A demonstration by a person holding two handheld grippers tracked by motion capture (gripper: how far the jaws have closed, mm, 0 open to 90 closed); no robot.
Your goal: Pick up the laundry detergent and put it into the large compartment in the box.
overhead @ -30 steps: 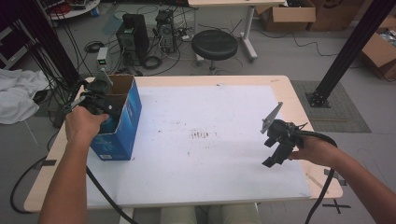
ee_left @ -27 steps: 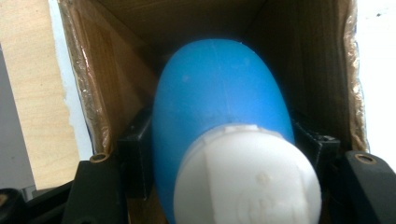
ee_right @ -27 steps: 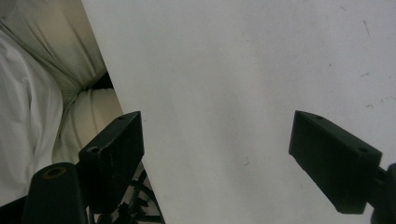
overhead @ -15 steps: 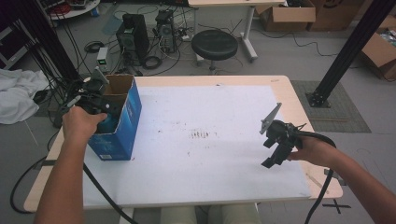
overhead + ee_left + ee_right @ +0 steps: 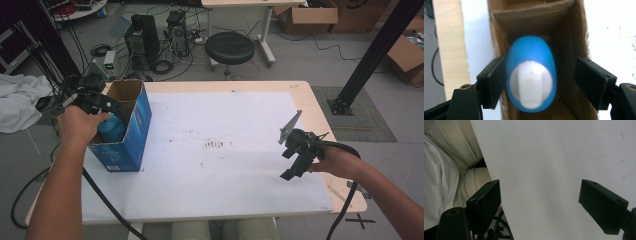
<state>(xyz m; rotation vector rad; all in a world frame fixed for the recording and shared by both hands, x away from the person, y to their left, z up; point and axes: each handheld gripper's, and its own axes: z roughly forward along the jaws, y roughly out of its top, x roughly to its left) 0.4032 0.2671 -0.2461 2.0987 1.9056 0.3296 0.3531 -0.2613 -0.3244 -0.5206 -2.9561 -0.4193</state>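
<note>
Standing landmark: a blue cardboard box (image 5: 131,135), open at the top, sits upright on the table (image 5: 240,86) at its left end.
Bottle: a blue bottle (image 5: 531,75) with a white cap (image 5: 530,83) stands inside the box, its cap toward the left gripper's camera.
Left gripper (image 5: 102,107): held over the box's open top, reaching down into it; the jaws are spread around the bottle, one touching its side, the other apart from it with a clear gap, so the bottle is not clamped.
Left hand (image 5: 77,125): just beside the box's left wall.
Right gripper (image 5: 297,160): well apart from the box, over the white sheet (image 5: 220,145) toward the table's right end; jaws spread wide with nothing between them.
Sheet: a few dark marks to the right of the box.
</note>
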